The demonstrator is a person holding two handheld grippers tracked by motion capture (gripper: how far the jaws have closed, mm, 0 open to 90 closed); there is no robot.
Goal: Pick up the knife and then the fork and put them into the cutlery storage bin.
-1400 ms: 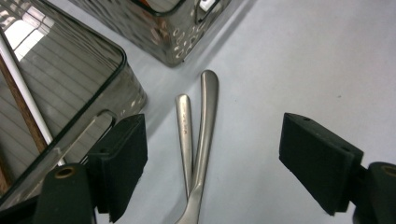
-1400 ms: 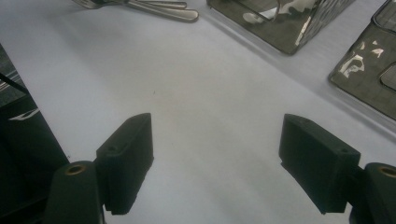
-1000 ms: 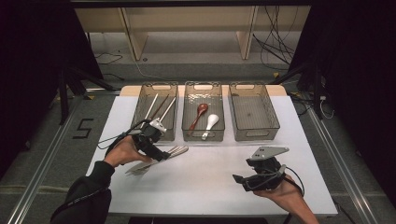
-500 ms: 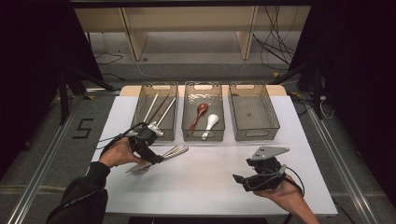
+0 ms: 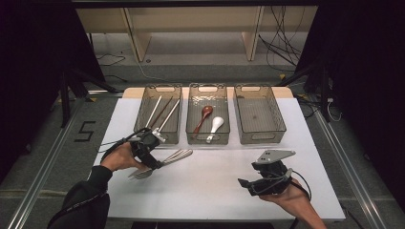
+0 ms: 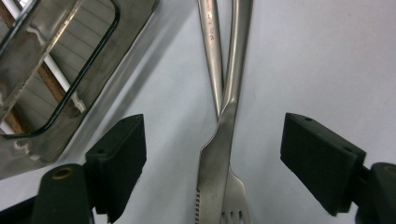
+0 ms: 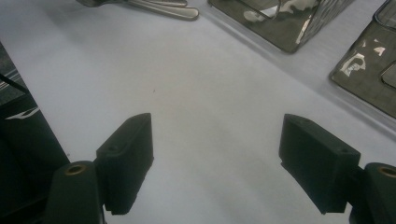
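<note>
A steel knife (image 6: 212, 172) and a fork (image 6: 235, 212) lie crossed on the white table (image 5: 210, 191), part of a small cutlery pile (image 5: 167, 158). My left gripper (image 5: 154, 161) hangs low over that pile. In the left gripper view, the left gripper (image 6: 212, 135) has its jaws on either side of the knife and fork. The jaws have just been closing a little, and the pads stand clear of the metal. My right gripper (image 5: 244, 183) rests at the front right. In its own view the right gripper (image 7: 217, 140) is open over bare table.
Three clear bins stand in a row at the back. The left bin (image 5: 145, 125) holds chopsticks, the middle bin (image 5: 209, 138) holds a brown spoon and a white spoon, and nothing lies in the right bin (image 5: 279, 125). The left bin's corner (image 6: 56, 93) is close to my left jaw.
My left gripper has shifted slightly left over the cutlery pile. The right gripper has stayed where it was.
</note>
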